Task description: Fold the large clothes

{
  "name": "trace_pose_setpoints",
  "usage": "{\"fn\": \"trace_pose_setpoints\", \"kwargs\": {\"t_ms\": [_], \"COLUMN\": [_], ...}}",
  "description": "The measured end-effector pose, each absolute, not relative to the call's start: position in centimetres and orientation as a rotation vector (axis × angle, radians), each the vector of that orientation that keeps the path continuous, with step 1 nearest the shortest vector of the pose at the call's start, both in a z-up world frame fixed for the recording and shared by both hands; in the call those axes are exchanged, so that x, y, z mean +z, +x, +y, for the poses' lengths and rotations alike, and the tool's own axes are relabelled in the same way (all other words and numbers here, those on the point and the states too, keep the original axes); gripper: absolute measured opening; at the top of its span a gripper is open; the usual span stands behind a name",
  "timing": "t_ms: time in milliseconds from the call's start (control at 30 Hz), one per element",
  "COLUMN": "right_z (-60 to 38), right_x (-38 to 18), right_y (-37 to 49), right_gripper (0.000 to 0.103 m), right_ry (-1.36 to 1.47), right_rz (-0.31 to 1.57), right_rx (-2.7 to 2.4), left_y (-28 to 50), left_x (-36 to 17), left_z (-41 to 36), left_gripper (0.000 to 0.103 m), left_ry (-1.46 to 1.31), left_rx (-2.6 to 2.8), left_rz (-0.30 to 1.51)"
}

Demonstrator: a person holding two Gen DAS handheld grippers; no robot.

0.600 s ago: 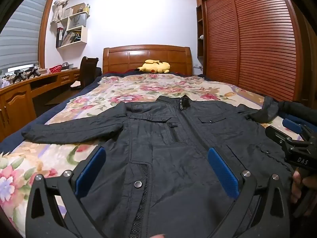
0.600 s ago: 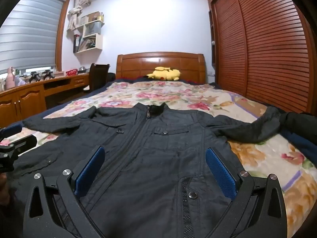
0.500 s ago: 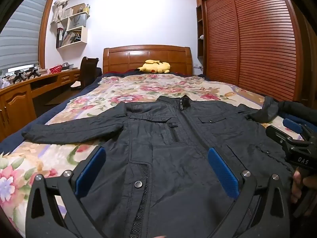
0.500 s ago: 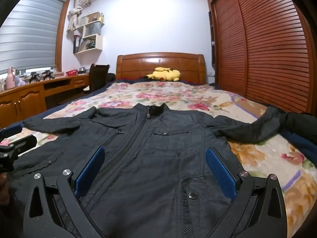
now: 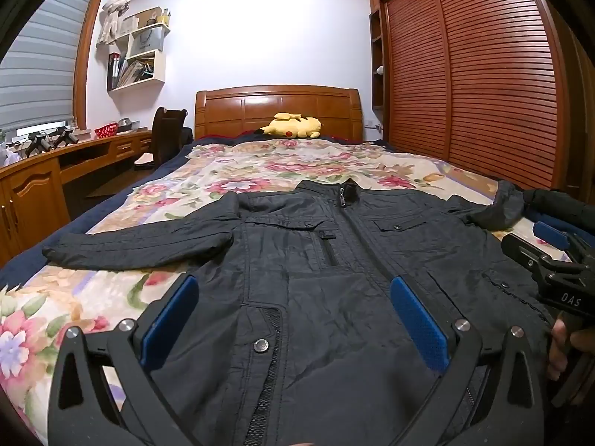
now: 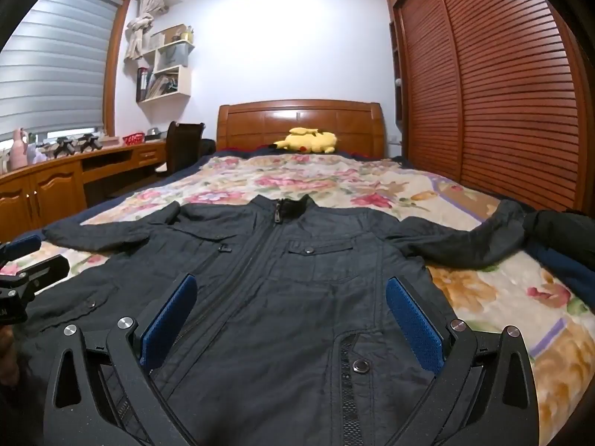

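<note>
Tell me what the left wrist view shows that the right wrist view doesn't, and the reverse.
Only the left wrist view: the left gripper head-on, jaws open, and the right gripper's black body marked DAS at the right edge.

Only the right wrist view: the right gripper head-on, jaws open, and a pink bottle on the desk.

Both: the dark jacket spread flat and zipped on the floral bedspread, the yellow plush toy by the headboard, the slatted wardrobe doors.
</note>
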State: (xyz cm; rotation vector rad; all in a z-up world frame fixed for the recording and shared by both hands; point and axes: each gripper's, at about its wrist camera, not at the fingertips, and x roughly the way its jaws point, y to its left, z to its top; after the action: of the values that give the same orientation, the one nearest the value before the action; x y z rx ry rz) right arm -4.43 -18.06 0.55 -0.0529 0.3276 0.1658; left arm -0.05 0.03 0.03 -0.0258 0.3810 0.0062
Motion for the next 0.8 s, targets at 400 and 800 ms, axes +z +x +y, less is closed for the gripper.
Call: {"fn": "trace_pose_setpoints", "kwargs": {"t_ms": [400, 800], "right_z": [-18.03, -18.05], "right_x": [0.42, 0.42], "right_y": [-4.50, -4.49], "right_gripper": [0.103, 0.103], "right_ry": [-0.050, -0.049], "right_rz": [0.327, 0.326], "right_rx": [0.166, 0.167], "left_y": [-0.03, -0.23], "left_x": [-0.01, 0.17], "left_z": [0.46, 0.75], "left_gripper": [0.103, 0.103], "left_ry": [-0.025, -0.023], "left_rx": [0.007, 0.008], "left_rz": [0.380, 0.379]}}
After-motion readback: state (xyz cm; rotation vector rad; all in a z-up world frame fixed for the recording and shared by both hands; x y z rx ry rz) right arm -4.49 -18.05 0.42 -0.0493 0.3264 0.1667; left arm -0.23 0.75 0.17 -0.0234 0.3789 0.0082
